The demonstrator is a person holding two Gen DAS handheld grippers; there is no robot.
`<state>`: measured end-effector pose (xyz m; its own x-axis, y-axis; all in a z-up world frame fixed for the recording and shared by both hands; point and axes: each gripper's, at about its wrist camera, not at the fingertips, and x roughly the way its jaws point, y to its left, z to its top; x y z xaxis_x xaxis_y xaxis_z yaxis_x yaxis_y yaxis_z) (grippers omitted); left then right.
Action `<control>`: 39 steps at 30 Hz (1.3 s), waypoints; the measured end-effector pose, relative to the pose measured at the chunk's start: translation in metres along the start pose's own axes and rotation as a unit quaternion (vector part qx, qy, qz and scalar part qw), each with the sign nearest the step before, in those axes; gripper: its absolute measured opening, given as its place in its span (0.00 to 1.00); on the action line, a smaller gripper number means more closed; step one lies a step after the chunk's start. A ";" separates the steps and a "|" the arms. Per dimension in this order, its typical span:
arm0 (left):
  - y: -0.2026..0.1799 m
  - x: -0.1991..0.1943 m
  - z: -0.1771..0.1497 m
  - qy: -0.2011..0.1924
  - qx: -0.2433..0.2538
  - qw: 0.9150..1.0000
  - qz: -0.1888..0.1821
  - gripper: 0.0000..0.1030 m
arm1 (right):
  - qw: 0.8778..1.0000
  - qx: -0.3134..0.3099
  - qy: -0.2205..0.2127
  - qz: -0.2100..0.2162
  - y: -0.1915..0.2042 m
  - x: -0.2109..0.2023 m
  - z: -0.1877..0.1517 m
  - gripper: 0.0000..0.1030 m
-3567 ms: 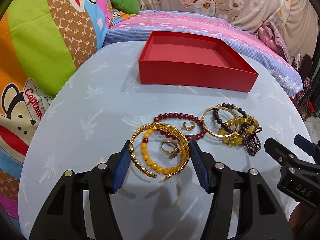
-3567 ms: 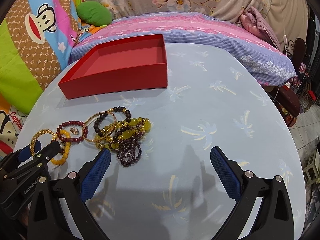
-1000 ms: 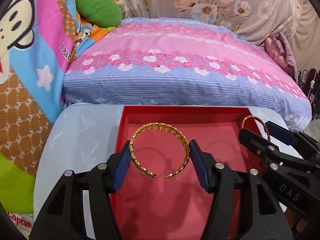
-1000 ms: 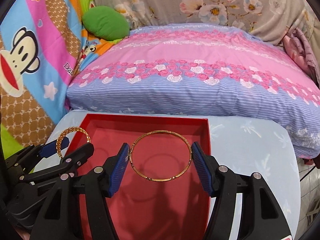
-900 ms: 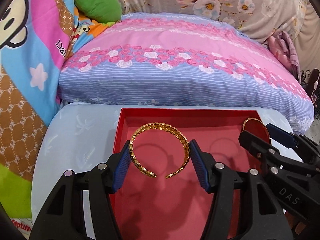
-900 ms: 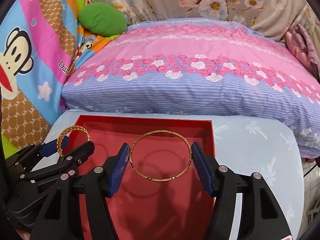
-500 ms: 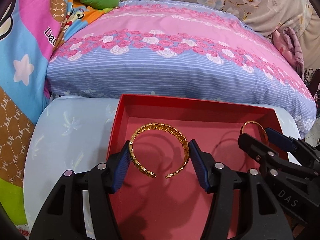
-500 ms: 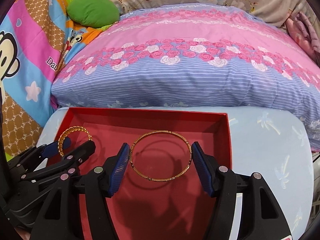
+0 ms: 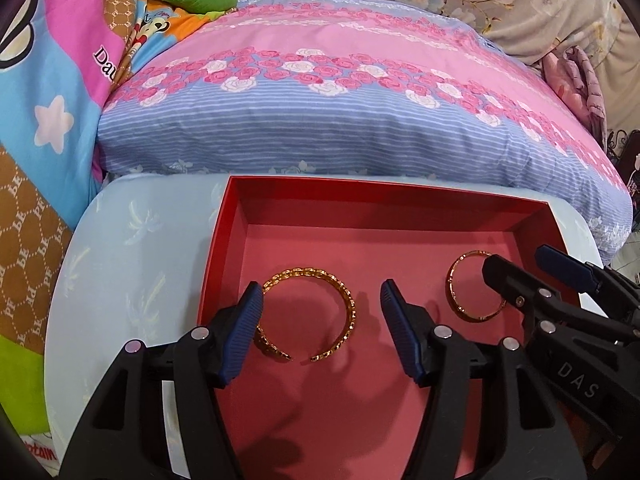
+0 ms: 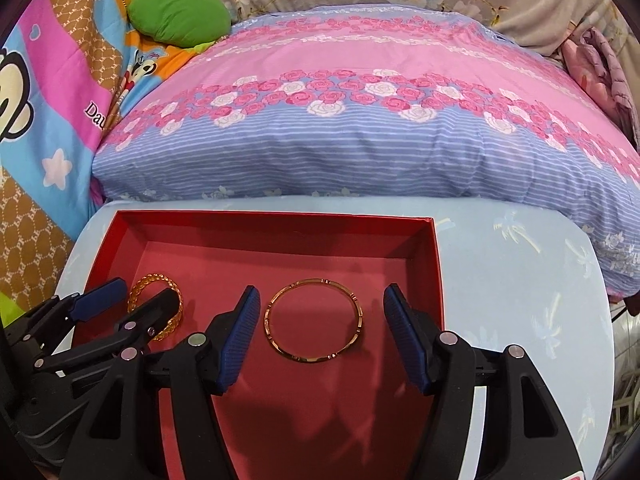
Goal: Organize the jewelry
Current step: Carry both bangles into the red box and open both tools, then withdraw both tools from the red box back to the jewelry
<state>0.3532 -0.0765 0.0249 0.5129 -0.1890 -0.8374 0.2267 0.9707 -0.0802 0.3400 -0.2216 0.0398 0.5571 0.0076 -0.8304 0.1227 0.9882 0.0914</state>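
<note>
Two shiny gold metal bangles [image 9: 308, 314] [image 10: 314, 320] lie in a matt red cardboard box [image 9: 400, 200] on smooth pale blue printed cloth [image 9: 132, 248].

Black gripper [image 9: 322, 320], ribbed blue pads [image 9: 242, 334]

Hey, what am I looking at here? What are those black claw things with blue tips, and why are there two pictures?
There is no robot. A person holds tongs in each hand, each with a wide-angle camera looking along its blue pads. One picture is from the left tongs, the other from the right tongs. Both hang over a red box on a pale blue table. The left jaws are opening around a gold cuff. The right jaws stand open around a thin bangle. Both pieces lie in the box, ungripped.
</note>
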 end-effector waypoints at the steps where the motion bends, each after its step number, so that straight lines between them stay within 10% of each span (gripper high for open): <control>1: 0.000 -0.002 -0.004 0.000 0.000 1.000 0.001 0.56 | 1.000 0.000 0.002 0.001 0.000 -0.002 -0.004 0.61; 21: 0.002 -0.091 -0.046 -0.077 0.006 0.997 0.032 0.70 | 0.995 -0.064 -0.076 -0.017 0.023 -0.108 -0.069 0.68; 39: 0.027 -0.163 -0.185 -0.064 -0.029 0.997 0.031 0.71 | 0.999 -0.007 -0.042 -0.005 -0.005 -0.169 -0.199 0.68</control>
<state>0.1223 0.0081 0.0595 0.6264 -0.1426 -0.7664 0.1460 0.9872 -0.0644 0.0814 -0.1975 0.0706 0.6235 -0.0149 -0.7817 0.1183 0.9901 0.0755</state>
